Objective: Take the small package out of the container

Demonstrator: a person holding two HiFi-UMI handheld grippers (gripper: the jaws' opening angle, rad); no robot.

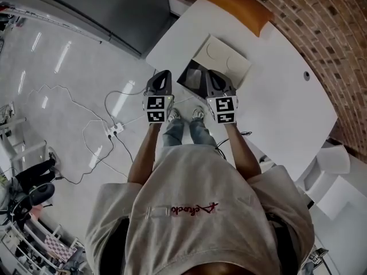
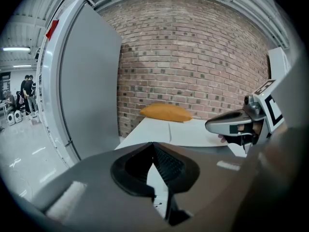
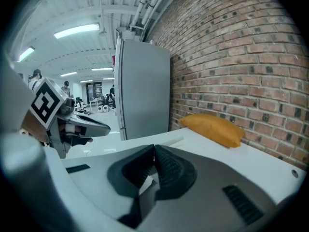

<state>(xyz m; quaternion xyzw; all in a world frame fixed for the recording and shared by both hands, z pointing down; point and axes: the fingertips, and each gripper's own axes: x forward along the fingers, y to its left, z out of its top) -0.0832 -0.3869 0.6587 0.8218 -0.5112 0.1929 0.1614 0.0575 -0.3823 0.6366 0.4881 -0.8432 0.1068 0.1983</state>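
Note:
In the head view, an open box-like container (image 1: 194,79) with a dark inside sits at the near edge of the white table (image 1: 275,96). Its pale lid (image 1: 225,55) lies folded back behind it. I cannot make out the small package inside. My left gripper (image 1: 165,73) hovers just left of the container, off the table's edge, and my right gripper (image 1: 208,73) hangs over the container's near right side. Both pairs of jaws meet at their tips with nothing between them, as seen in the left gripper view (image 2: 153,146) and the right gripper view (image 3: 154,149).
An orange cushion (image 1: 235,2) lies at the table's far end against the brick wall (image 1: 321,22). A tall grey cabinet (image 2: 91,91) stands left of the table. Cables and a power strip (image 1: 114,129) trail over the floor. People stand far off in the room.

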